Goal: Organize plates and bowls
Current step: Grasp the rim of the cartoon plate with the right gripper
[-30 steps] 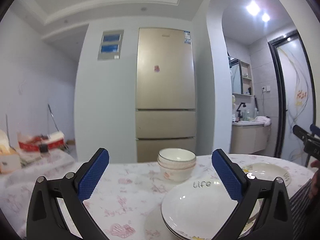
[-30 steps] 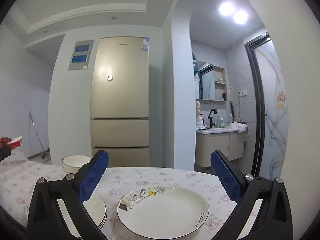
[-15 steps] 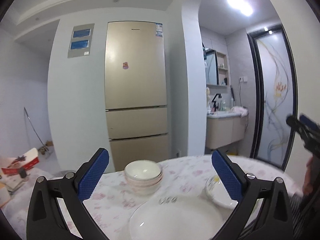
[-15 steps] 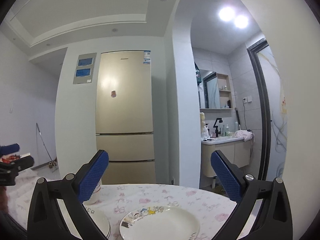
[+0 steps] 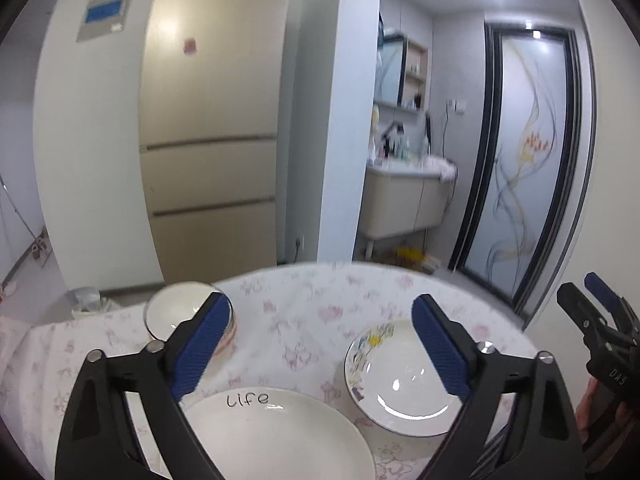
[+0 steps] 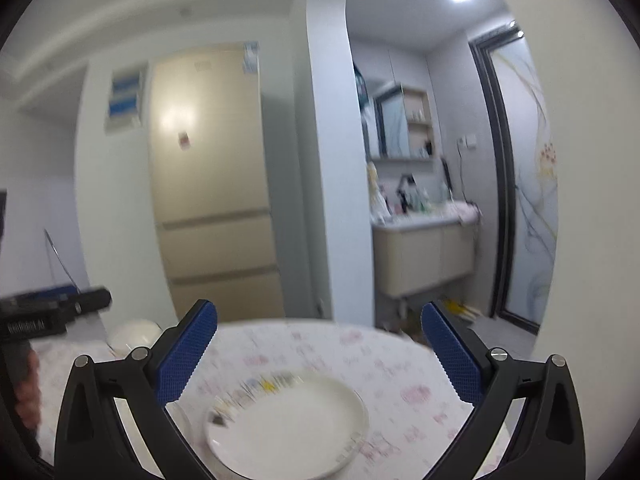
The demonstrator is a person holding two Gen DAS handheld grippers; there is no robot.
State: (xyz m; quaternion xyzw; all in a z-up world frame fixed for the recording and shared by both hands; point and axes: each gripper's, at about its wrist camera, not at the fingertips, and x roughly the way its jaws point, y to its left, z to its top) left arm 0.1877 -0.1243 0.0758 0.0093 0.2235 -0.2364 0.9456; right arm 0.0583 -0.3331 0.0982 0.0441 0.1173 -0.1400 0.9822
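Observation:
A round table with a floral cloth carries the dishes. In the left wrist view a large white plate marked "Life" lies nearest. A patterned deep plate sits to its right and a stack of bowls at the back left. My left gripper hovers over them with its jaws closing on nothing. My right gripper shows at the right edge. In the blurred right wrist view, my right gripper stands open above the patterned plate, with the bowls at the left.
Behind the table stand a beige fridge, a white pillar, a washbasin cabinet and a glass door. A hand holds my left gripper at the left of the right wrist view.
The left view has swung right and risen, now looking down on the plates, and its pads stand a little closer together. The right view has risen slightly and blurred.

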